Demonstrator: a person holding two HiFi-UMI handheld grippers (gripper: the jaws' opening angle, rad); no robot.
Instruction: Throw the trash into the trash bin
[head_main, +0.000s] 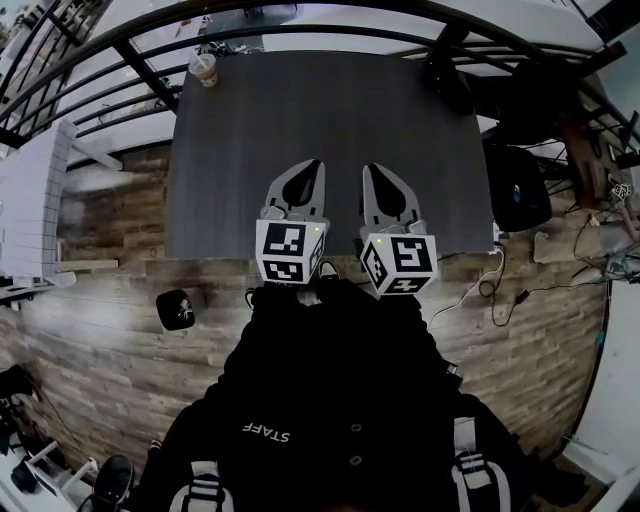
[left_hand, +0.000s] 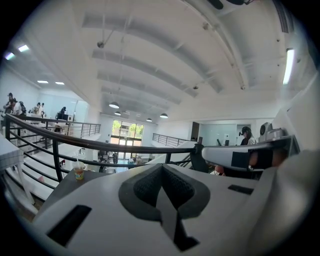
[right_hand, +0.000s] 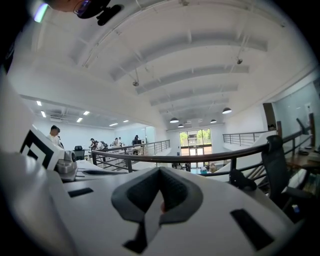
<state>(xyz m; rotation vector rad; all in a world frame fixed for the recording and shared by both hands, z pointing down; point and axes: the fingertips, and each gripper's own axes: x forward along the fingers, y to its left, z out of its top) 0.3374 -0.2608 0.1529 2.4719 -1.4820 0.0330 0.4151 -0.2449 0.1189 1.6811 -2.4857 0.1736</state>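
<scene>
A clear plastic cup (head_main: 204, 68) with a straw and an orange-brown remnant stands at the far left corner of the dark table (head_main: 330, 110). In the left gripper view the cup (left_hand: 78, 170) shows small at the left. My left gripper (head_main: 311, 165) and right gripper (head_main: 373, 169) hover side by side over the table's near edge, pointing toward the far side. Each has its jaws pressed together with nothing between them. In their own views the left gripper (left_hand: 162, 168) and right gripper (right_hand: 160, 170) also look shut and empty. No trash bin can be told apart for certain.
A black railing (head_main: 330, 25) runs behind the table. A dark bulky object (head_main: 520, 190) and cables (head_main: 500, 285) lie on the wood floor to the right, a small black object (head_main: 177, 308) to the left. A white counter (head_main: 35, 200) stands at far left.
</scene>
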